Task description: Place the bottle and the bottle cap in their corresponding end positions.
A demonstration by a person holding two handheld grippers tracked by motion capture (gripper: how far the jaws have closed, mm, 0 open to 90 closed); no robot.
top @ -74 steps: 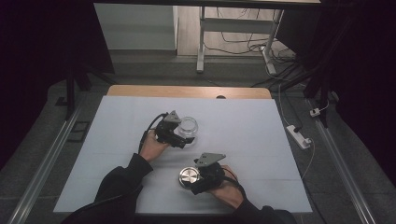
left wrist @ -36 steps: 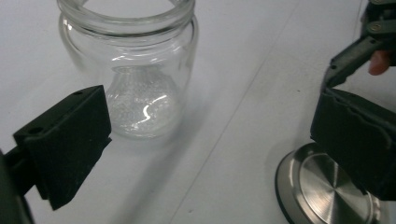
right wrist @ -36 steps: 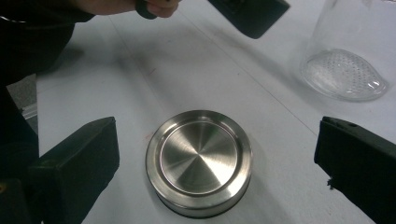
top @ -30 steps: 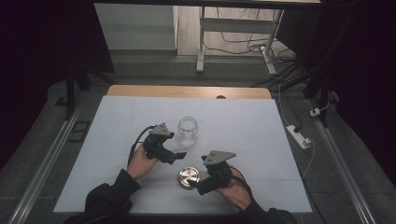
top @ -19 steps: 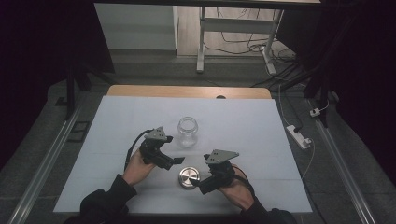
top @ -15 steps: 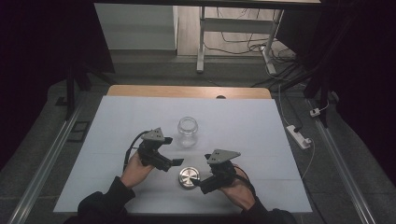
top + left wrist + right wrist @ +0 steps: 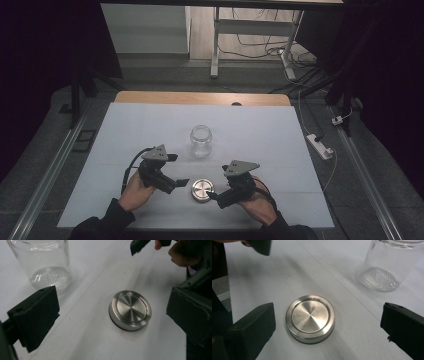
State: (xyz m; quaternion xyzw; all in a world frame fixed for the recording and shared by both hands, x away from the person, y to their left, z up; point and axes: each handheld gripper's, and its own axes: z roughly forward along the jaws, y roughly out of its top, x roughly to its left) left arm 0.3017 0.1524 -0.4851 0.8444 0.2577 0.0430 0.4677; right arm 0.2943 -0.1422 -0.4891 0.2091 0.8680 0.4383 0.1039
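Both grippers are sitting low at the near edge of the table, having drawn back from the jar (image 7: 200,140), which the left one was holding a moment ago. The jar is now standing upright and open, apart from both tools, just beyond them toward the middle. The lid (image 7: 201,190) is lying flat on the white sheet (image 7: 120,125), top side up, between the two tools. The left gripper (image 7: 175,184) is resting with jaws spread wide and holding nothing; the right gripper (image 7: 214,195) is likewise standing wide open and empty, its tips just beside the lid. Judging by this, the lid is off and set down, and the unscrewing looks finished. The sheet is covering most of the table, leaving a strip of wood (image 7: 200,98) at the far edge. Beyond, the room is lying dark, with cables (image 7: 260,47) on the floor and a power strip (image 7: 320,146) to the right.
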